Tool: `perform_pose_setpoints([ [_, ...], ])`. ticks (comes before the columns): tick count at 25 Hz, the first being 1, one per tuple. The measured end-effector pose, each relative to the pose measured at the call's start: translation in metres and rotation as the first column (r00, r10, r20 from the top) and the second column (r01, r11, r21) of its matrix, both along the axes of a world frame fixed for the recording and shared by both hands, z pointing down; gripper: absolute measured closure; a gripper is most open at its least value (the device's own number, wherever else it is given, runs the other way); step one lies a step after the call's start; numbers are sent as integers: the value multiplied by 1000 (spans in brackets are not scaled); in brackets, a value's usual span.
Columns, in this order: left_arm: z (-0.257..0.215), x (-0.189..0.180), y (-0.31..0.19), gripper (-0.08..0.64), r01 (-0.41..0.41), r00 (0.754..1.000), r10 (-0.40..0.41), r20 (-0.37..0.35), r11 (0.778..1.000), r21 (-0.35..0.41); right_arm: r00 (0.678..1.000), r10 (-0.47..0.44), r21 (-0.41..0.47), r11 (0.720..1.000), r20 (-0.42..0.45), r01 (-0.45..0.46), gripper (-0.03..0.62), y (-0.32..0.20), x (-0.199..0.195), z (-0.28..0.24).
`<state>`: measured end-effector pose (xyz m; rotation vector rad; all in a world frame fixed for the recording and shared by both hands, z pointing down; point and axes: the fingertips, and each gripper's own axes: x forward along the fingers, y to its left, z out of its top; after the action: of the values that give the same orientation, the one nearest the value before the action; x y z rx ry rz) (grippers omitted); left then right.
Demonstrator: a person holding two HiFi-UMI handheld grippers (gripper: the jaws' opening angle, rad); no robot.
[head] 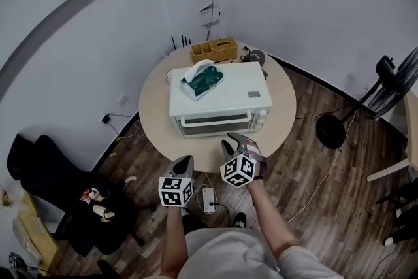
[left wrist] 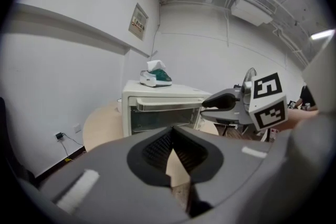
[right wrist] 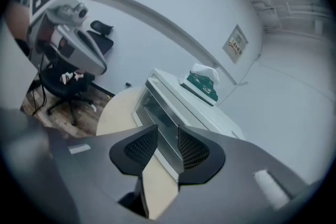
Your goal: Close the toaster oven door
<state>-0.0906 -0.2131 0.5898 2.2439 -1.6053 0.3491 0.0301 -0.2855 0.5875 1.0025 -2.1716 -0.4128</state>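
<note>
A white toaster oven [head: 222, 98] stands on a round beige table [head: 157, 121]. Its glass door [head: 215, 122] is upright against the front and looks closed, with the handle bar [left wrist: 163, 104] along its top edge. My left gripper [head: 185, 161] hangs below the table's near edge, its jaws shut on nothing [left wrist: 172, 140]. My right gripper [head: 240, 140] is at the table's near edge just in front of the door's right part. It is open and empty [right wrist: 168, 145], and I see the oven door [right wrist: 157, 118] through the gap.
A green and white tissue pack [head: 204, 80] lies on top of the oven. A wooden organizer [head: 214, 49] stands at the table's back. A black chair [head: 46, 170] is at the left, a standing fan [head: 395, 78] at the right, and a power strip [head: 209, 199] on the floor.
</note>
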Motion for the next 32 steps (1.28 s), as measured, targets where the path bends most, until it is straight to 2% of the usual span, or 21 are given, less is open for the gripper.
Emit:
perform_pose_setpoints([
  [2, -4, 12, 6, 502, 22, 1000, -22, -13, 1000, 21, 992, -3, -54, 998, 127, 10, 483, 12, 3, -3],
  [4, -9, 22, 9, 502, 45, 999, -44, -21, 998, 40, 966, 6, -108, 994, 258, 23, 483, 20, 4, -8],
  [8, -15, 35, 17, 502, 87, 996, -85, -38, 995, 53, 879, 57, -185, 982, 474, 36, 483, 37, 13, -27],
  [10, -19, 42, 21, 502, 101, 994, -97, -52, 992, 71, 837, 78, -203, 978, 541, 40, 483, 45, 23, -34],
  [14, -26, 55, 20, 502, 103, 992, -94, -80, 988, 117, 814, 96, -217, 976, 573, 37, 483, 54, 47, -38],
  [19, -25, 58, 16, 502, 147, 984, -134, -118, 983, 108, 807, 124, -247, 969, 578, 28, 483, 61, 67, -31],
  [25, -21, 76, 17, 502, 133, 987, -124, -99, 987, 90, 791, 133, -240, 971, 597, 18, 485, 62, 83, -32],
  [26, -21, 78, 18, 502, 131, 988, -122, -98, 987, 89, 786, 134, -240, 971, 604, 19, 490, 62, 85, -32],
  [28, -20, 80, 19, 502, 130, 988, -121, -97, 988, 89, 772, 142, -242, 970, 620, 15, 553, 63, 89, -32],
  [32, -19, 80, 21, 502, 130, 989, -123, -86, 988, 86, 768, 143, -243, 970, 624, 17, 587, 65, 91, -32],
])
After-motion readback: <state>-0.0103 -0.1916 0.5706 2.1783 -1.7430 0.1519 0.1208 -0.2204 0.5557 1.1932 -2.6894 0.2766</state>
